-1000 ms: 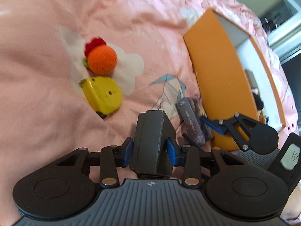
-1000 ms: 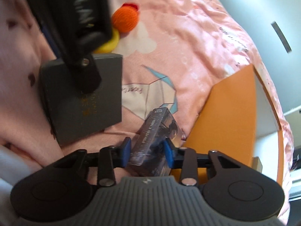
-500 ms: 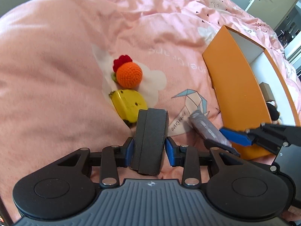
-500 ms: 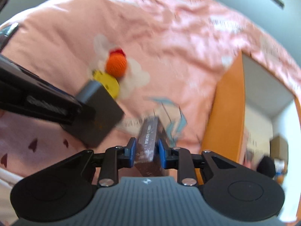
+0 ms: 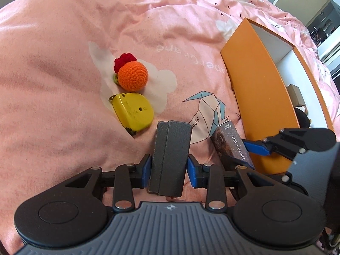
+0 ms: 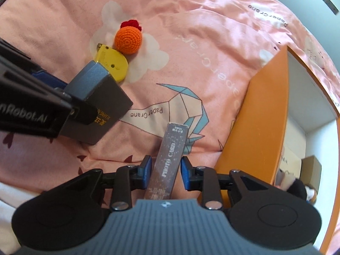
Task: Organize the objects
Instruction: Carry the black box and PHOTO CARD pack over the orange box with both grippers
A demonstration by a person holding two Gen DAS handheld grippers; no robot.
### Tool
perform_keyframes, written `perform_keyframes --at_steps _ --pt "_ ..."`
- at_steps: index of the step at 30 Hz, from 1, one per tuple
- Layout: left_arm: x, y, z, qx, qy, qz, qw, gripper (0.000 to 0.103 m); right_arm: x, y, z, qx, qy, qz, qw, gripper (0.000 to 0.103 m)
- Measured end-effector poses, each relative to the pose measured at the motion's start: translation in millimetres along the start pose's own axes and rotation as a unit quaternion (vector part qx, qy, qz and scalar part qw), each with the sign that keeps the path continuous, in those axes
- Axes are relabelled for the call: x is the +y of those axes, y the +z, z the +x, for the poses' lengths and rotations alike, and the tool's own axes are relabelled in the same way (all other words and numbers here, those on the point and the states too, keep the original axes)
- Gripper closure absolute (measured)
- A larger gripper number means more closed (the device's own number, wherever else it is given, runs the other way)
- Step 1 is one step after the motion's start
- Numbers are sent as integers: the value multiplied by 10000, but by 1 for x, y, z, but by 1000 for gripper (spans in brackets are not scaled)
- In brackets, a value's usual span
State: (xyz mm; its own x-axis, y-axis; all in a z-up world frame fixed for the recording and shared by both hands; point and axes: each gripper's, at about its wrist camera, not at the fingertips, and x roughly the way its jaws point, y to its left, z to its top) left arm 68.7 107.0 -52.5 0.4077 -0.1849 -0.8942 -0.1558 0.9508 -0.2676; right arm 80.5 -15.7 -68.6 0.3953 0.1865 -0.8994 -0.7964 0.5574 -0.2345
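the left gripper (image 5: 169, 167) pinched a dark grey box (image 5: 170, 157) by its two broad sides, lifted clear of the pink bedspread (image 5: 63, 63). the right gripper (image 6: 165, 171) had the narrow photo card pack (image 6: 170, 159) standing on edge between its fingers; its jaws had just been opening a little, yet the pack looked held. just right of those fingers stood the orange box (image 6: 265, 116), likely the destination. beyond the left fingers lay a yellow tape measure (image 5: 132, 110) touching an orange crochet ball (image 5: 132, 75), not yet gathered.
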Motion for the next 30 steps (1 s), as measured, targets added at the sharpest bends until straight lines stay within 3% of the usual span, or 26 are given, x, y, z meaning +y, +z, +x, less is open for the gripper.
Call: perform_keyframes --at_steps 7,13,23,30 --pt "3 3 3 92 -110 -166 9998 61 -13 7 2 112 260 168 9995 73" --pt "1 1 -3 -88 -69 -189 9998 63 -24 2 -13 -124 489 628 9968 79" --pt "-25 14 -49 -907 -164 -49 9957 64 -50 0 -82 -1224 790 1245 9815 79" --pt "-64 41 -74 -1569 -410 56 9867 64 -92 -5 -130 -2087 525 1821 9594 79"
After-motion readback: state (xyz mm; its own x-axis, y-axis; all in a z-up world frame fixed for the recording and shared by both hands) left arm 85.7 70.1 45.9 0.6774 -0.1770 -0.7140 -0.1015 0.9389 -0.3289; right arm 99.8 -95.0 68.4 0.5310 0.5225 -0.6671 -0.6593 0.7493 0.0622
